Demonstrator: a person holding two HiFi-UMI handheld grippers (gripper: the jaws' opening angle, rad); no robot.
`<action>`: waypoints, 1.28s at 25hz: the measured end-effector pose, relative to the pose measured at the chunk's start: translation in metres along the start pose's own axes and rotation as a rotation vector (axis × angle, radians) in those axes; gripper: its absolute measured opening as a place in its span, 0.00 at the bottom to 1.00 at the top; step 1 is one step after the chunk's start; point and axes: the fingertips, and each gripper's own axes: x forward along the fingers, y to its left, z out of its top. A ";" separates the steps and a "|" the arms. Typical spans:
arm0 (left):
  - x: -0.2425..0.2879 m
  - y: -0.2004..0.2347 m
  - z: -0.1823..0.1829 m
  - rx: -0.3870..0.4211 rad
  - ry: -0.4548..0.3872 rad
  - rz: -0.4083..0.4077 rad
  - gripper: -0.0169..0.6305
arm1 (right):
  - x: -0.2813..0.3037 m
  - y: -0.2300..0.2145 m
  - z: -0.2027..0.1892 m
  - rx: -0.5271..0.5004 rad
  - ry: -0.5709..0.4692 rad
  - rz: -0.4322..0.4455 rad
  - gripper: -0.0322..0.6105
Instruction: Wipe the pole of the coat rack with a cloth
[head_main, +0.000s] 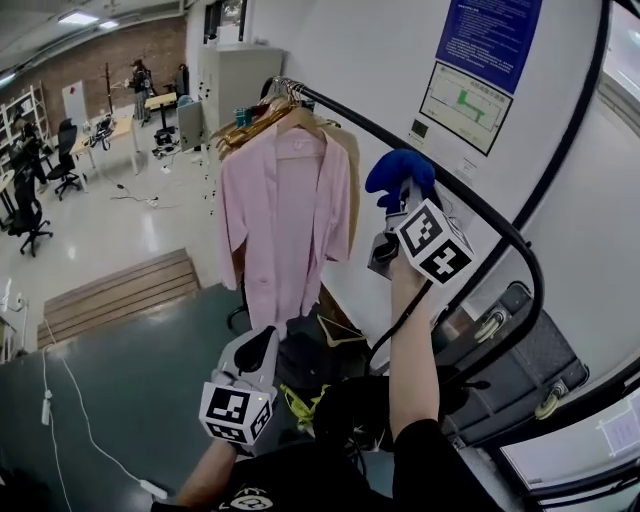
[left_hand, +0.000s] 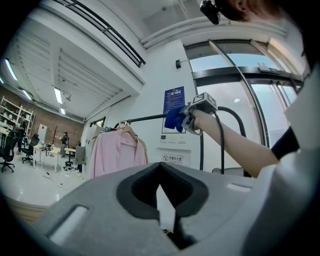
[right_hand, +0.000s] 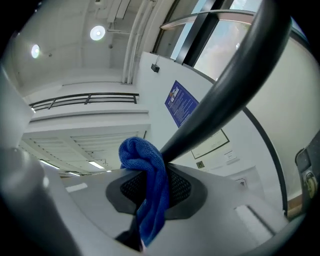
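The coat rack's black pole (head_main: 350, 115) runs from the hangers at upper left down to a bend at the right. My right gripper (head_main: 398, 195) is raised to it and is shut on a blue cloth (head_main: 400, 170), which presses against the pole. In the right gripper view the cloth (right_hand: 140, 152) hangs between the jaws of the right gripper (right_hand: 152, 210), and the pole (right_hand: 225, 85) crosses just behind it. My left gripper (head_main: 257, 348) hangs low, below the rack, shut and holding nothing. Seen from the left gripper (left_hand: 162, 200), the cloth (left_hand: 174, 119) sits on the pole (left_hand: 145, 118).
A pink shirt (head_main: 285, 210) and other clothes hang from wooden hangers (head_main: 250, 125) at the pole's far end. A grey suitcase (head_main: 520, 370) lies under the rack at right, with dark bags (head_main: 320, 350) beside it. The wall with posters (head_main: 485, 40) is close behind. Wooden steps (head_main: 120, 290) lie to the left.
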 end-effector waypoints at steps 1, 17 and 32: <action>0.012 -0.001 0.002 0.005 -0.001 -0.011 0.03 | -0.003 0.000 0.001 0.007 -0.002 0.025 0.16; 0.121 -0.048 0.022 0.010 -0.013 -0.321 0.03 | -0.146 -0.055 0.075 -0.103 -0.135 -0.046 0.17; 0.119 0.028 0.051 0.064 -0.069 -0.230 0.03 | -0.070 -0.036 0.035 -0.016 -0.138 -0.069 0.16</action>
